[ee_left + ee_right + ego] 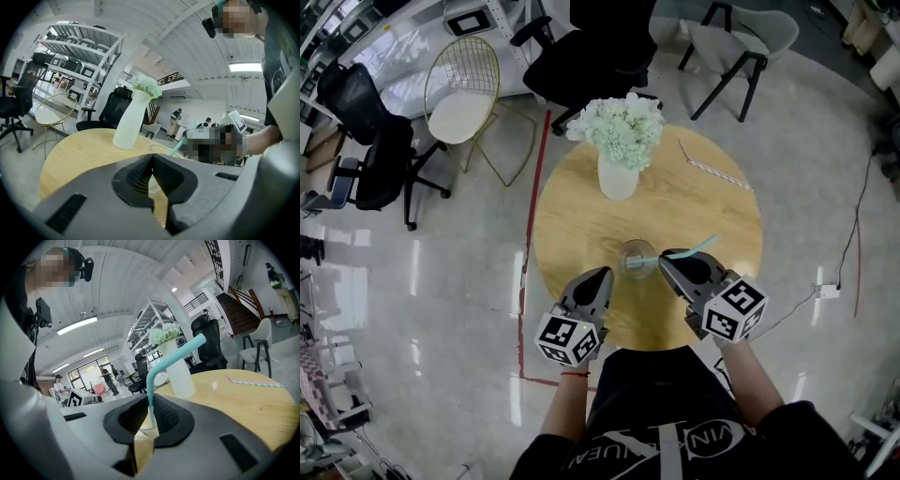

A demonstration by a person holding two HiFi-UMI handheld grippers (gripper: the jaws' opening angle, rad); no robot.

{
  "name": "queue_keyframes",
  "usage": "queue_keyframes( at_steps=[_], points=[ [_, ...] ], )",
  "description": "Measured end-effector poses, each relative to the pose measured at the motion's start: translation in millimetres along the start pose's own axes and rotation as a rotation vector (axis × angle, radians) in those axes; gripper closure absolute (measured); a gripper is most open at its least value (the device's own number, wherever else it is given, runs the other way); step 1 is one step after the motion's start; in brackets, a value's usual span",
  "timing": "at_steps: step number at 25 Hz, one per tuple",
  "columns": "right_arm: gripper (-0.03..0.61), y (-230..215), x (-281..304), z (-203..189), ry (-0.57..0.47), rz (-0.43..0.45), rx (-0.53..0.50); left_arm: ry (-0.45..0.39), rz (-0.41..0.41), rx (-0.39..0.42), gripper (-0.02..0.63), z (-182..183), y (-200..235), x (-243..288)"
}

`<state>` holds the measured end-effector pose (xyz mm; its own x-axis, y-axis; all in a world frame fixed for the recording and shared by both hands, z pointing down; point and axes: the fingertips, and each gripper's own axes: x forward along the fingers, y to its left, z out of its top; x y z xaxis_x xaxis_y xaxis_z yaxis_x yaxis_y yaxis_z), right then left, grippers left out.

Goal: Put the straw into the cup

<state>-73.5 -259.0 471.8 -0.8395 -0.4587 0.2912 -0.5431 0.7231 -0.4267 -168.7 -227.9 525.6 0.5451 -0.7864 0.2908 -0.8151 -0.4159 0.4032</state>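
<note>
Clamping the straw, my right gripper is angling it leftward toward the cup; my left gripper, jaws together, is holding nothing.

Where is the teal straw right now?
In the head view, the teal straw is just right of centre, pinched in the right tool, with its lower end at the glass cup on the round wooden table.

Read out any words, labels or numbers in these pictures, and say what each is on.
"VIN": on the person's black shirt, the lettering partly cut off.
Other shirt letters: too distorted to read.
Cubes on the left tongs and right tongs: square patterns only, no letters.
</note>
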Motion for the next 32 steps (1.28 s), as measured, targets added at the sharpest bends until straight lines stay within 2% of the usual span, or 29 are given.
queue_keyframes(
  at_steps=[14,32],
  points=[
    [0.546,-10.3,21.7,-20.2,0.049,0.019,0.027,0.022,0.013,-0.024,0.607,-8.9,17.1,4.7],
    [0.546,-22.8,23.8,-21.6,0.077,0.006,0.021,0.023,0.048,-0.033,0.606,-1.2,27.5,2.2]
  ],
)
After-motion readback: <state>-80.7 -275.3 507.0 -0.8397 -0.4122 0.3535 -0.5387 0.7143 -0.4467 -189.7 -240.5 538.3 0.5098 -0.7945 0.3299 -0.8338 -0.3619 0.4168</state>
